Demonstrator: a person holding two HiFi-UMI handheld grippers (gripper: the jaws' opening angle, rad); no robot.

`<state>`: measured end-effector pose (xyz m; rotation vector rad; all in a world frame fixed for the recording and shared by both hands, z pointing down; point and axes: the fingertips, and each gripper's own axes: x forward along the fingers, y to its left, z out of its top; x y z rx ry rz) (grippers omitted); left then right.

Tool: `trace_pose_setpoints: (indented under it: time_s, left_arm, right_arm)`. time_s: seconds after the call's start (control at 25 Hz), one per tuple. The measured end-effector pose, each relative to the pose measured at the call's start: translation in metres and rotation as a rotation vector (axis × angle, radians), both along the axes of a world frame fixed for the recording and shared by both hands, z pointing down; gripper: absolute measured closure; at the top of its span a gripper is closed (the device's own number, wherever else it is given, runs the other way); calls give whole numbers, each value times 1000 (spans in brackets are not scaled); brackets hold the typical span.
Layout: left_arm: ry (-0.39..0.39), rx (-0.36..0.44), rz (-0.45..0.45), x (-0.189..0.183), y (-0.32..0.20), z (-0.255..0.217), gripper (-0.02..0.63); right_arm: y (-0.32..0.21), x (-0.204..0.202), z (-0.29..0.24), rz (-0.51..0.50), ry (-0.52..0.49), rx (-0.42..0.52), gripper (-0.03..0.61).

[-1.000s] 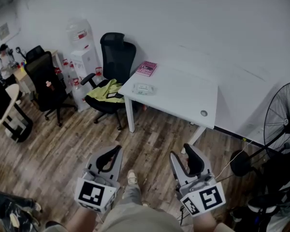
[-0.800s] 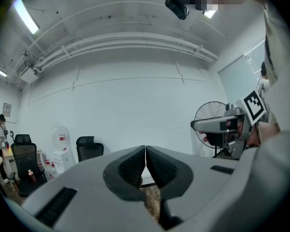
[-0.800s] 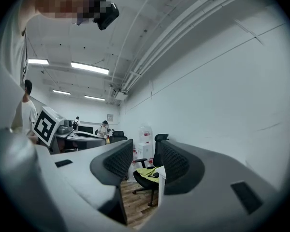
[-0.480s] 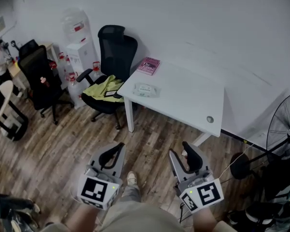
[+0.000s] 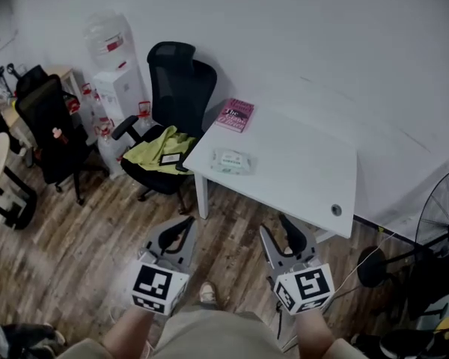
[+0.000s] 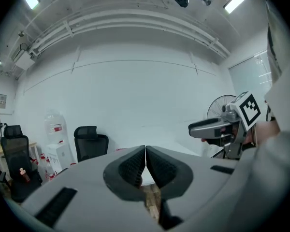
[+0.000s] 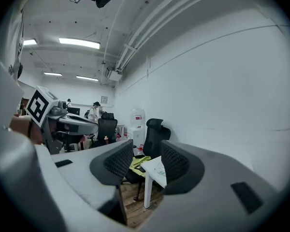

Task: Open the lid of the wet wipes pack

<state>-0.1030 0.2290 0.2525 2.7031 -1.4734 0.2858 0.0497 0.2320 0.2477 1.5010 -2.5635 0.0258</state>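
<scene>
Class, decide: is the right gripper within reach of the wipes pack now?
Probably not yet: the right gripper hangs over the floor, short of the table where the wipes pack lies. Nothing blocks the way.

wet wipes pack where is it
In the head view, the wet wipes pack lies on the white table near its left edge, below the pink book.

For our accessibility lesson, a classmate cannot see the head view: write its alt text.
The left gripper, shut, and right gripper, open, hover above a wood floor, short of a white table holding a wet wipes pack and a pink book.
</scene>
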Motion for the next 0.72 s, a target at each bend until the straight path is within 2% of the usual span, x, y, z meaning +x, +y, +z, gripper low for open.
trace_pose_setpoints:
  time_s: [0.36, 0.72]
  left_arm:
    - [-35, -30, 32, -12, -101, 29, 592]
    - [-98, -113, 91, 15, -188, 93, 592]
  right_arm:
    - [-105, -17, 41, 12, 74, -69, 394]
    - [-195, -7, 104, -21, 106, -224, 394]
